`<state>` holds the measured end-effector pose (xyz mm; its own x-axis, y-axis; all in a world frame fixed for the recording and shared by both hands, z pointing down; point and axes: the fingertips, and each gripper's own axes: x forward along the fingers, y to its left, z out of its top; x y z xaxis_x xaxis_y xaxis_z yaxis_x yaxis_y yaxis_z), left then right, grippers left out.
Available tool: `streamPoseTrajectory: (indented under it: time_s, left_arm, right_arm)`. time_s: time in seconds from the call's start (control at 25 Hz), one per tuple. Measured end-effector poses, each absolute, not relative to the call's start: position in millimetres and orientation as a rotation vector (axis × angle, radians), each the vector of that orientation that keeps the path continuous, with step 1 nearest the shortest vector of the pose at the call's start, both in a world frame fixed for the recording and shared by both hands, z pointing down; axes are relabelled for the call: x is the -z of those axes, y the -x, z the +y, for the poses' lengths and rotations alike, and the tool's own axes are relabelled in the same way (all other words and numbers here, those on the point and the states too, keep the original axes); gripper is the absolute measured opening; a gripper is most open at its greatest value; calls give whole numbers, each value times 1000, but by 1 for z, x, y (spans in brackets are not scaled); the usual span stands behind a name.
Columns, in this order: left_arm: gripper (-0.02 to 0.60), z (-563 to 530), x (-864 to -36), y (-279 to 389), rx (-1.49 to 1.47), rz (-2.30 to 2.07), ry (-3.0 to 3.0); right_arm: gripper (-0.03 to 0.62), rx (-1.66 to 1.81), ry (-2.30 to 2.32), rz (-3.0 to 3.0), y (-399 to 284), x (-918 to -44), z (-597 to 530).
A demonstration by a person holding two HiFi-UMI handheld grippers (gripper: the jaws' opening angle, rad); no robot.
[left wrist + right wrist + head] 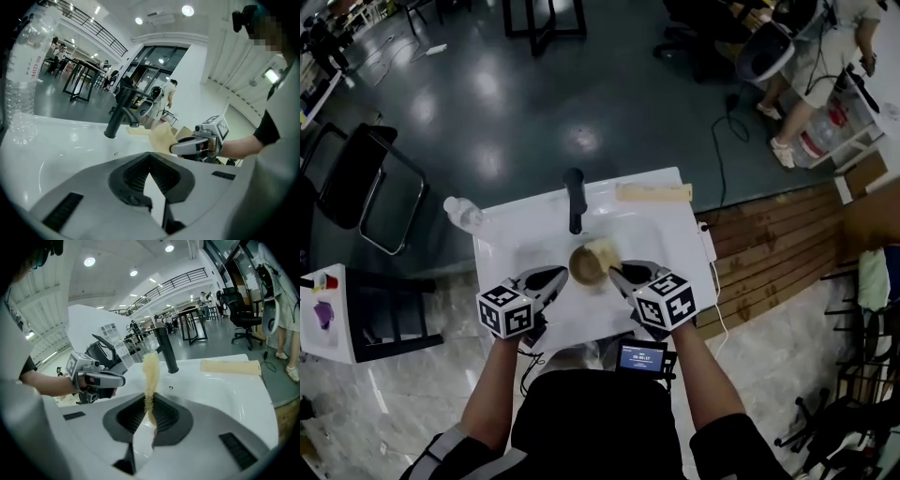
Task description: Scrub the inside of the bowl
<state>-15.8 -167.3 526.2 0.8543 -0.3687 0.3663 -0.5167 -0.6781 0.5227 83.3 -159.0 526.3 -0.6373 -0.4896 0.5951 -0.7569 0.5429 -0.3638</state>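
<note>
Head view: the brown bowl (584, 265) sits in the white sink (661, 234), between the fingertips of the left gripper (553, 278) and the right gripper (622, 273). Left gripper view: the jaws are pressed together with nothing in them. Right gripper view: the jaws pinch a yellow sponge (150, 371), which stands up beyond the fingertips.

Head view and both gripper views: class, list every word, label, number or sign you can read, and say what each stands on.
No text here can be read with certainty.
Water bottle, left gripper view: vertical red print on its side, too blurred to read.
Small screen, head view: a line of light characters, too small to read.
Left marker cube and right marker cube: black-and-white square patterns only, no words.
</note>
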Motion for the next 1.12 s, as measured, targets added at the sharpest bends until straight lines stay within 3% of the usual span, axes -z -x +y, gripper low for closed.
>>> streamPoseTrajectory:
  time_s: [1.12]
  left_arm:
    - [3, 50, -466, -65, -187, -831, -2548]
  right_arm:
    - [41, -680, -967, -2532, -174, -487, 25]
